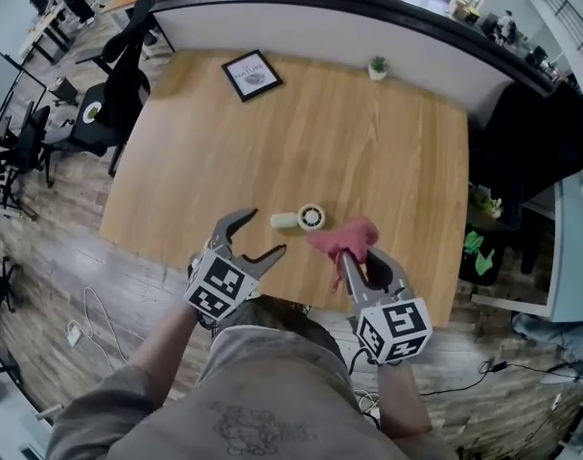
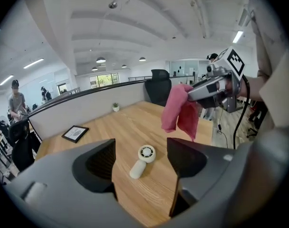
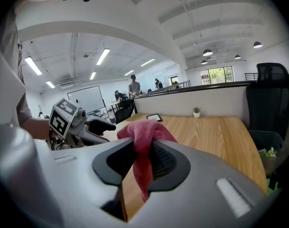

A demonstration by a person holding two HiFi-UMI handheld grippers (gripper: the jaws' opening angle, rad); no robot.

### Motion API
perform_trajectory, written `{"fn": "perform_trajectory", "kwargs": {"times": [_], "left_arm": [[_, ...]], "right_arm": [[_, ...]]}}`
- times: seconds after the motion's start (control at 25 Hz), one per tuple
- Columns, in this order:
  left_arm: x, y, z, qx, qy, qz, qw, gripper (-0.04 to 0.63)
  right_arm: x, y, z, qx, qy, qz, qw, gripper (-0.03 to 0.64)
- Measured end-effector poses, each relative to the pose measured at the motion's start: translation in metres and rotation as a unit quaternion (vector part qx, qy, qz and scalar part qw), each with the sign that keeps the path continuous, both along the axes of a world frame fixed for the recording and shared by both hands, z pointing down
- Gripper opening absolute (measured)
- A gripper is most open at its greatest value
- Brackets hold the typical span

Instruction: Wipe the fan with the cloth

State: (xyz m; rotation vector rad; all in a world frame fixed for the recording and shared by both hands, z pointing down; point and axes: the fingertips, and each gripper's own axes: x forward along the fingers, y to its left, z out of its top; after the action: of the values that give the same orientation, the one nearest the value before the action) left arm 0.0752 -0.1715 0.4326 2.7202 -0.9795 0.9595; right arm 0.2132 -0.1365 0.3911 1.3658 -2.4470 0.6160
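The fan lies on its side on the wooden table, toward the edge nearest you. Your right gripper is clenched on the pink cloth, raised just right of the fan. Your left gripper is released, with its jaws apart and empty, near the fan's handle.

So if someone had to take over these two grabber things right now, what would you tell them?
Left gripper: open, empty, aimed at the fan.
Right gripper: shut on the red cloth, held in the air near the fan, not touching it.
Fan: lying on the table, ungripped.
Done: cloth is in hand.
Left: probably steady the fan with the left, then wipe it.
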Motion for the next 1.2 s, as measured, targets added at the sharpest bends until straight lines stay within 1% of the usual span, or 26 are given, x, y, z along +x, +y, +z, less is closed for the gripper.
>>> {"fn": "perform_trajectory", "kwargs": {"times": [0.16,0.36,0.52,0.76,0.96,1.2], "left_arm": [[-0.001,-0.005,0.031,-0.023,-0.008,0.013,0.9996,0.336],[-0.005,-0.016,0.067,-0.053,-0.026,0.032,0.9978,0.333],[-0.004,-0.024,0.098,-0.072,-0.036,0.049,0.9955,0.316],[-0.009,-0.036,0.145,-0.109,-0.048,0.069,0.9905,0.316],[-0.003,-0.041,0.171,-0.128,-0.053,0.095,0.9858,0.315],[0.007,-0.041,0.199,-0.145,-0.059,0.124,0.9799,0.313]], "right_arm": [[-0.005,-0.008,0.016,-0.014,0.007,-0.003,1.0,0.084],[-0.01,-0.021,0.038,-0.036,0.013,0.011,0.999,0.084],[-0.015,-0.028,0.057,-0.058,0.024,0.018,0.998,0.084],[-0.029,-0.043,0.088,-0.085,0.03,0.031,0.995,0.084],[-0.037,-0.052,0.107,-0.101,0.035,0.036,0.994,0.084],[-0.031,-0.061,0.122,-0.113,0.042,0.062,0.991,0.084]]}}
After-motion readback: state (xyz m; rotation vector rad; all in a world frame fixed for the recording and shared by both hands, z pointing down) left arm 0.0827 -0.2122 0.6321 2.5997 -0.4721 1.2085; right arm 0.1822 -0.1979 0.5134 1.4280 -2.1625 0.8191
